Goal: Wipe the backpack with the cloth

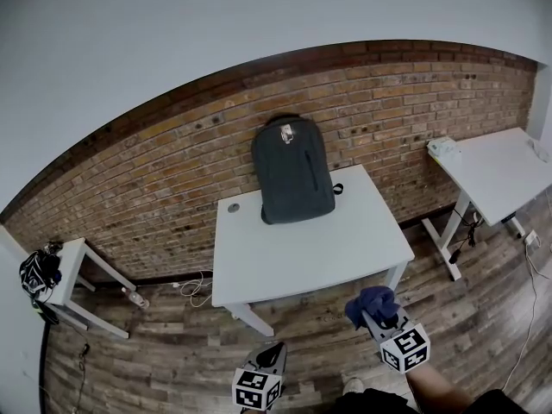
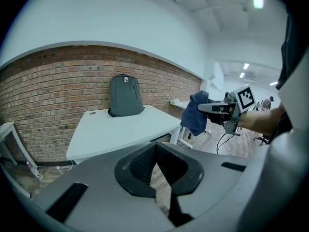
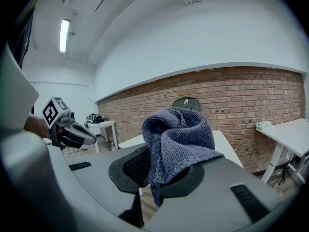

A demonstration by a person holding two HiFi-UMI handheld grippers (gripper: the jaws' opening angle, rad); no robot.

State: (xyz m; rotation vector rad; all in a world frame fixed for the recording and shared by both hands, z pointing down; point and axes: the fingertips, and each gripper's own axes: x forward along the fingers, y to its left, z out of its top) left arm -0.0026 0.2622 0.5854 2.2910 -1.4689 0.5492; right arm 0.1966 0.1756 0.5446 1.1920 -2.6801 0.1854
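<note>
A dark grey backpack [image 1: 292, 170] stands upright at the back of a white table [image 1: 302, 253], leaning on the brick wall; it also shows in the left gripper view [image 2: 125, 95] and partly behind the cloth [image 3: 188, 102]. My right gripper [image 1: 373, 315] is shut on a bunched blue cloth [image 1: 371, 303], held in front of the table's near right corner. The cloth [image 3: 176, 141] fills the right gripper view and hangs from that gripper in the left gripper view [image 2: 195, 114]. My left gripper [image 1: 267, 354] hangs below the table's front edge, jaws closed on nothing [image 2: 155, 177].
A second white table [image 1: 500, 172] with a pale object [image 1: 444, 148] stands at the right. A small white side table [image 1: 73, 274] with a dark bundle [image 1: 39, 272] is at the left. Cables [image 1: 194, 287] lie on the wood floor by the wall.
</note>
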